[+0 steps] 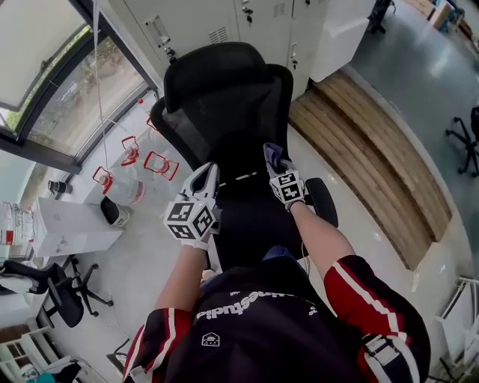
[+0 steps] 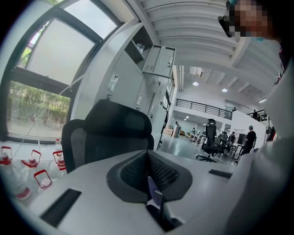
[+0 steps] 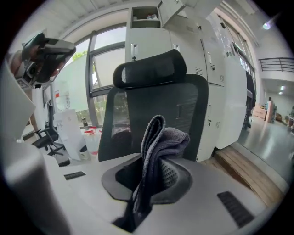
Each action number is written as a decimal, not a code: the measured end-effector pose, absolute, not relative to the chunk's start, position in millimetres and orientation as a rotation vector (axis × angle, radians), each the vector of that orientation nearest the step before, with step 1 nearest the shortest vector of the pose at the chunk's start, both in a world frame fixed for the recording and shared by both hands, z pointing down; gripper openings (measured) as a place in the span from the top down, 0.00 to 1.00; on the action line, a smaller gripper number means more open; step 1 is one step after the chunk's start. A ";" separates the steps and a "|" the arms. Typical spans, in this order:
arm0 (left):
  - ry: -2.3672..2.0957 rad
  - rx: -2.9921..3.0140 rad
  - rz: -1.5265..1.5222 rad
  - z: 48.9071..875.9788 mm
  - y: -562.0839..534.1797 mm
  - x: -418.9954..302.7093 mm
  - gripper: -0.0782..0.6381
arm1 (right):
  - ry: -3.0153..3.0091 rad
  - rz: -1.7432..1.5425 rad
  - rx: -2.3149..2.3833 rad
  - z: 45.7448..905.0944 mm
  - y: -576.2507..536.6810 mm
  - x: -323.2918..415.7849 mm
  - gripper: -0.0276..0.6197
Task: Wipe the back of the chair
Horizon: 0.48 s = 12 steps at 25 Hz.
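Note:
A black mesh office chair (image 1: pixel 238 123) with a headrest (image 1: pixel 217 71) stands straight ahead, its back toward me. My right gripper (image 1: pixel 274 158) is shut on a folded grey cloth (image 1: pixel 272 155), held close to the right half of the chair back. In the right gripper view the cloth (image 3: pixel 161 140) sticks up from the jaws in front of the chair (image 3: pixel 183 98). My left gripper (image 1: pixel 209 175) sits beside it at the left, shut, a little short of the chair back. The left gripper view shows its jaws closed together, with the chair (image 2: pixel 110 133) beyond.
Water jugs with red handles (image 1: pixel 159 165) stand on the floor left of the chair, by the window. White lockers (image 1: pixel 224 22) rise behind it. A wooden platform (image 1: pixel 374 149) runs along the right. Another black chair (image 1: pixel 63 288) and a white desk (image 1: pixel 71 228) are at the near left.

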<state>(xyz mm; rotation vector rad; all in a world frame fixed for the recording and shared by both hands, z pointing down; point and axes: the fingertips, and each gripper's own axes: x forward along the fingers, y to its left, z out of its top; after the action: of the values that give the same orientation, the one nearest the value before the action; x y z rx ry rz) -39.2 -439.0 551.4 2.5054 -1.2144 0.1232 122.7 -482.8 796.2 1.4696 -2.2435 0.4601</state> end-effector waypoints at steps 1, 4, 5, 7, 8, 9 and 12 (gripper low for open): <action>-1.219 2.499 0.128 553.9 -440.1 -37.3 0.86 | -2.230 0.465 1.487 799.7 -485.4 136.3 0.87; -1.233 2.487 0.159 562.8 -444.0 -33.9 0.86 | -2.186 0.499 1.543 811.8 -495.4 172.1 0.87; -1.238 2.481 0.170 565.9 -445.6 -34.1 0.86 | -2.173 0.512 1.560 815.2 -499.5 181.2 0.87; -1.248 2.473 0.190 571.7 -449.2 -36.5 0.86 | -2.149 0.527 1.590 823.6 -510.2 197.0 0.87; -1.254 2.469 0.201 574.9 -451.2 -38.9 0.86 | -2.135 0.536 1.605 828.9 -515.9 204.4 0.87; -1.260 2.464 0.212 578.5 -453.0 -42.2 0.86 | -2.119 0.548 1.623 834.6 -521.4 211.5 0.87; -1.289 2.433 0.240 590.0 -455.7 -58.8 0.86 | -2.066 0.589 1.658 854.4 -532.5 226.2 0.87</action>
<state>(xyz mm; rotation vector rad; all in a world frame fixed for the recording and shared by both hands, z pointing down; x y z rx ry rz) -58.8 -455.7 590.0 2.4333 -1.2889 0.2397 226.2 -532.5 854.4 1.6581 -2.0660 0.5892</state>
